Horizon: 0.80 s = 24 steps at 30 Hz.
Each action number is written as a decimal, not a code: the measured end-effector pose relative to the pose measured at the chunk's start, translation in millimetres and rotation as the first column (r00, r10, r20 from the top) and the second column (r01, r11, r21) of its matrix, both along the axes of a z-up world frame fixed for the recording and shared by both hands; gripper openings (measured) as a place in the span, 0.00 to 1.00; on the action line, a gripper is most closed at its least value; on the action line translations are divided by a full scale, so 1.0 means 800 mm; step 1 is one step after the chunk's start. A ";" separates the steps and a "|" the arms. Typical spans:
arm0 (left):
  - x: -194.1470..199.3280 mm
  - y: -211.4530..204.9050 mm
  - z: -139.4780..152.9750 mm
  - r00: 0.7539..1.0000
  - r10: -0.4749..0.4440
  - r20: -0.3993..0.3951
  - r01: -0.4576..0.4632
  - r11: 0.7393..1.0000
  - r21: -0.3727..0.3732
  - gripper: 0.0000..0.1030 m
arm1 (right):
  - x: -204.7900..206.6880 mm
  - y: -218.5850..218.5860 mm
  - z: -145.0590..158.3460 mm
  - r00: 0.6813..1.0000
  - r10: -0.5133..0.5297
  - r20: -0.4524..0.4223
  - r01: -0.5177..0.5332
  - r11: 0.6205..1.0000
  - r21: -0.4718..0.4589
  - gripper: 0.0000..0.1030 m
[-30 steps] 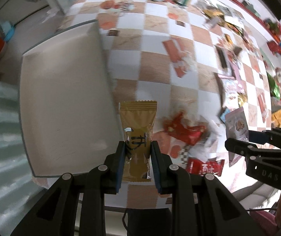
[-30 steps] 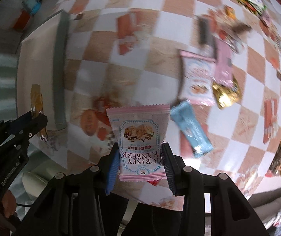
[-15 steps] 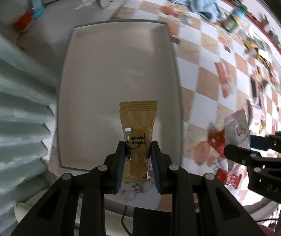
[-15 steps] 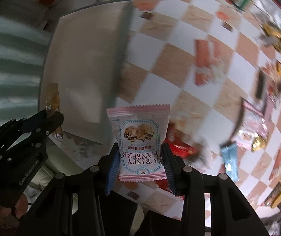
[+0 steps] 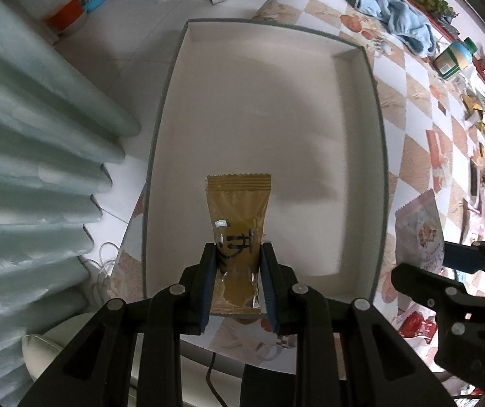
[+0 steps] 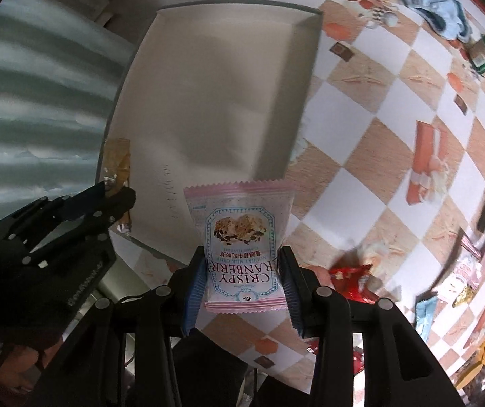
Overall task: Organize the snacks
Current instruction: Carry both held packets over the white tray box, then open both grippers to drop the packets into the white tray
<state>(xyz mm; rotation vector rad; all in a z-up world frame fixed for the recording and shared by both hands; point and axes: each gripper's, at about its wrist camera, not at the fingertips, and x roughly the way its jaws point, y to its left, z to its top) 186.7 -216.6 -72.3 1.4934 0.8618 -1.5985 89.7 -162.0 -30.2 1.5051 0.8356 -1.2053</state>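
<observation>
My left gripper [image 5: 239, 264] is shut on a brown snack packet [image 5: 237, 224] and holds it over the near end of a shallow white box [image 5: 269, 108] whose inside is bare. My right gripper [image 6: 242, 271] is shut on a pink cranberry crisp packet [image 6: 240, 234] and holds it above the box's near right corner [image 6: 269, 169]. The right gripper and its pink packet [image 5: 418, 234] show at the right of the left wrist view. The left gripper with the brown packet [image 6: 117, 162] shows at the left of the right wrist view.
The box sits on a checkered tablecloth [image 6: 371, 135] at the table's left edge. Loose snack packets lie scattered to the right, among them a red one [image 6: 350, 278]. A blue cloth [image 5: 391, 3] and a jar [image 5: 452, 57] lie farther back. A curtain [image 5: 32, 169] hangs left.
Both grippers have swung left from over the scattered snacks to over the white box, each still holding its packet. The box now fills the middle of both views.
</observation>
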 end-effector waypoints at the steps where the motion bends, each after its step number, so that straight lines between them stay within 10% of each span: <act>1: 0.002 0.000 -0.001 1.000 -0.001 0.001 0.001 1.000 0.002 0.27 | 0.002 -0.002 -0.003 1.000 0.000 0.006 0.000 1.000 0.002 0.42; 10: 0.000 0.000 -0.023 1.000 -0.014 0.021 0.014 1.000 0.017 0.30 | 0.007 -0.020 -0.032 0.999 -0.009 0.038 0.008 1.000 0.019 0.43; 16: 0.007 0.000 -0.019 1.000 0.011 0.010 -0.011 1.000 0.000 0.72 | 0.005 -0.022 -0.033 0.999 -0.020 0.040 0.019 1.000 0.004 0.63; 24: 0.002 0.008 -0.005 1.000 -0.012 0.004 0.012 1.000 -0.026 0.77 | -0.025 -0.001 -0.028 0.996 -0.076 0.050 0.076 0.997 -0.010 0.91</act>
